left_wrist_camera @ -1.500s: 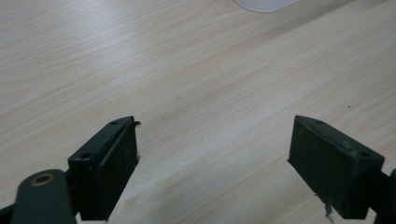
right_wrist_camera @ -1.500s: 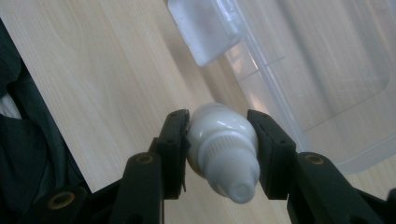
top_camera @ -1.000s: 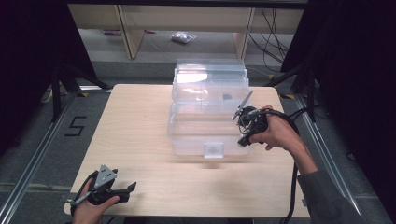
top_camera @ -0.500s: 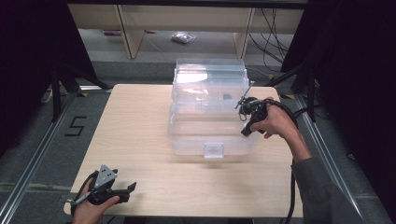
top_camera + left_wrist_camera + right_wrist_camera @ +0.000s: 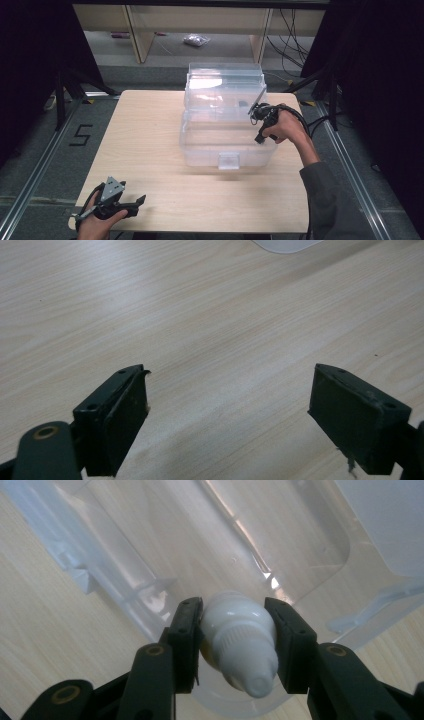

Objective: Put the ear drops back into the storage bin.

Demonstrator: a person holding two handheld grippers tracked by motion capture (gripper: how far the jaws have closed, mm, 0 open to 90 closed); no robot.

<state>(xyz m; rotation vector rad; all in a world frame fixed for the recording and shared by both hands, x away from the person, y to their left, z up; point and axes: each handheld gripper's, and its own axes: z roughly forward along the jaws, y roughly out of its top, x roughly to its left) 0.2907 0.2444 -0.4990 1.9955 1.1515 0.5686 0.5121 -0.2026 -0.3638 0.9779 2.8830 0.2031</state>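
Between right gripper (image 5: 235, 645) jaws, white bottle (image 5: 239, 642).

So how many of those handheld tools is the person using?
2. The left tool is open, low over the table's near left corner; the right tool holds a small white bottle over the clear box.

Bright overhead light glares off the clear bin (image 5: 223, 120); dark surroundings, close tongs slightly soft.
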